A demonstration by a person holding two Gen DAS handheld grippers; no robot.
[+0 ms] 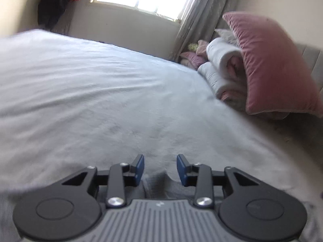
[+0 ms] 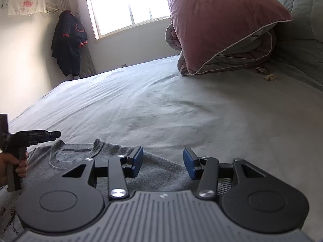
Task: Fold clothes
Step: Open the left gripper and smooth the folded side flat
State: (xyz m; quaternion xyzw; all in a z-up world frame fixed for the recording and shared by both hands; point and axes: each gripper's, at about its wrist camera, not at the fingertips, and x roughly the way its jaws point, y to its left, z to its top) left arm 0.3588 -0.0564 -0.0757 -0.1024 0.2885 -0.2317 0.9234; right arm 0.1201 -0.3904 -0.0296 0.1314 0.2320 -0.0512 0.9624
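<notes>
A grey knitted sweater (image 2: 76,157) lies flat on the bed, with its ribbed collar toward the far side. My right gripper (image 2: 163,155) hovers over the sweater's right shoulder edge, open, its blue pads apart with nothing between them. In the right wrist view my left gripper (image 2: 40,136) shows at the far left, held by a hand (image 2: 19,164) above the sweater's other shoulder. In its own view the left gripper (image 1: 160,161) is open and empty, and a strip of grey sweater (image 1: 159,183) lies just beneath its fingers.
A pale grey sheet (image 2: 161,104) covers the bed. A pink pillow (image 2: 218,24) leans on rolled quilts at the right, by the padded headboard (image 2: 298,4). Folded blankets (image 1: 220,60) lie beside it. A dark jacket (image 2: 68,40) hangs by the window (image 2: 125,4).
</notes>
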